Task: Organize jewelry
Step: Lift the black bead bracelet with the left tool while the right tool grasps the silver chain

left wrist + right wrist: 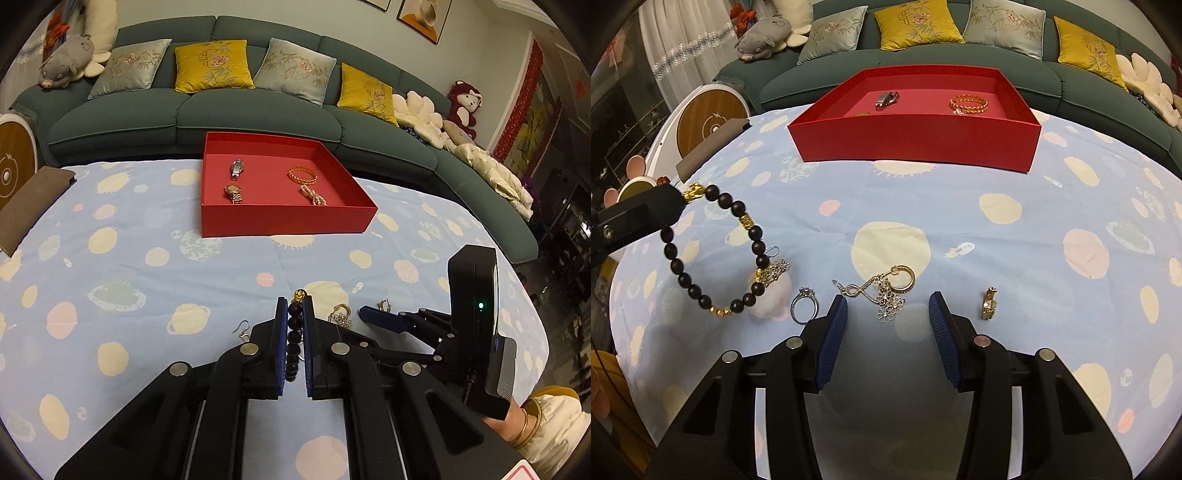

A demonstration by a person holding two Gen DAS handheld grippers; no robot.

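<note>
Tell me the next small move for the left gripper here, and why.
Probably carry the dark bead bracelet forward to the red box and release it there. The left gripper is already shut on the bracelet, which hangs above the cloth in the right wrist view. The box already holds two watches and two bracelets, so it looks like the collecting place. The right gripper is open, holding nothing.
</note>
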